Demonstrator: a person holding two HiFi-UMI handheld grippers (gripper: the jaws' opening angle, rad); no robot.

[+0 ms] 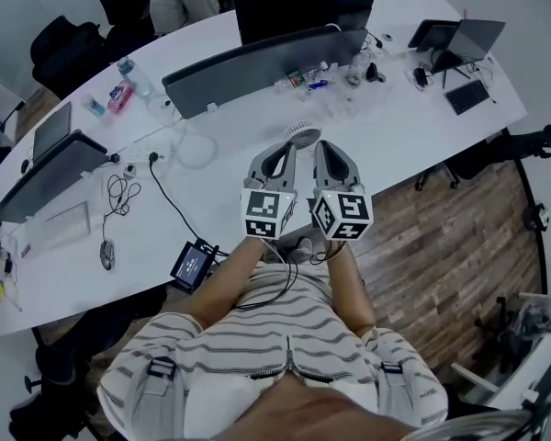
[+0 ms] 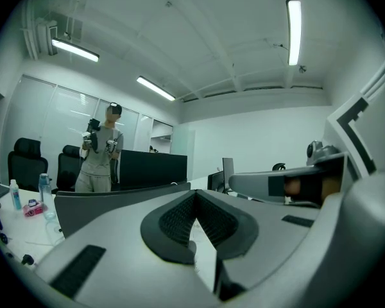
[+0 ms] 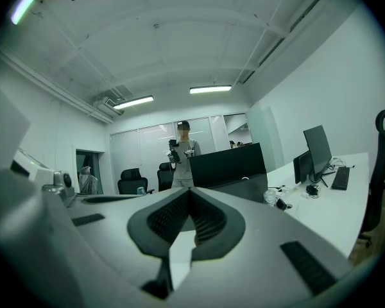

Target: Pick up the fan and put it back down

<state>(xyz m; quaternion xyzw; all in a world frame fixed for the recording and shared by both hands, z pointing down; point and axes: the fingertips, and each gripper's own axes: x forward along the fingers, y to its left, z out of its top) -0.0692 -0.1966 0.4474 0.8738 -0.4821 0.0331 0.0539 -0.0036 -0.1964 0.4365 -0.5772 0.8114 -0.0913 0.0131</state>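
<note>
A small white round fan (image 1: 302, 133) stands on the white table (image 1: 395, 127), just beyond the tips of both grippers. The left gripper (image 1: 277, 154) and the right gripper (image 1: 329, 152) are held side by side, pointing level across the table, with the fan's top showing between their tips. In the left gripper view the left gripper (image 2: 196, 192) has its pads meeting at the tip, shut on nothing. The right gripper (image 3: 189, 190) looks the same in its own view, shut and empty. Both gripper views look over the fan, so it is hidden there.
A long grey monitor back (image 1: 257, 67) and a black monitor (image 1: 303, 3) stand behind the fan. Water bottles (image 1: 136, 76), a black cable (image 1: 170, 200) and a small screen device (image 1: 193, 265) lie to the left. A person (image 2: 99, 149) stands across the table holding grippers.
</note>
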